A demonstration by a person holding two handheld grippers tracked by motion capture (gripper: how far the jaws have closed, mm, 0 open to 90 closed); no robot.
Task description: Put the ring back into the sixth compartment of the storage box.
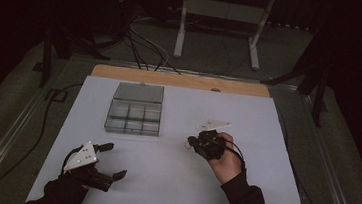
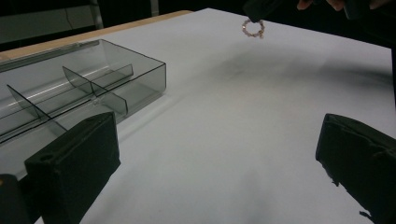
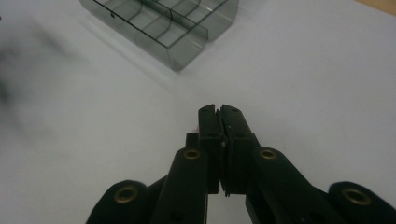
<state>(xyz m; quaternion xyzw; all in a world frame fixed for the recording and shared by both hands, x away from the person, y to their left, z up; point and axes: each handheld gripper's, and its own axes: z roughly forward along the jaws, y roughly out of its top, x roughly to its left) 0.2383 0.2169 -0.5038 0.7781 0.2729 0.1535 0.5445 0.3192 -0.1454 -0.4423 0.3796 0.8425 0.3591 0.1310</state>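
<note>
One bracelet (image 2: 253,28) hangs pinched in right gripper (image 3: 219,109) fingers — above table (image 1: 172,176).

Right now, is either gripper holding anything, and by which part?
The right gripper pinches a small beaded ring by its top edge; the left gripper holds nothing.

White metal frame (image 1: 221,16) – cables (image 1: 144,45) on floor

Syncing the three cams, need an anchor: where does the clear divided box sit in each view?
High view: the clear divided box sits left of centre on the white table, lid open toward the far edge.
Left gripper view: box at left, above the near-left jaw.
Right gripper view: box at top centre, beyond the closed jaws.
Shared landmark: the box's inner dividers.
</note>
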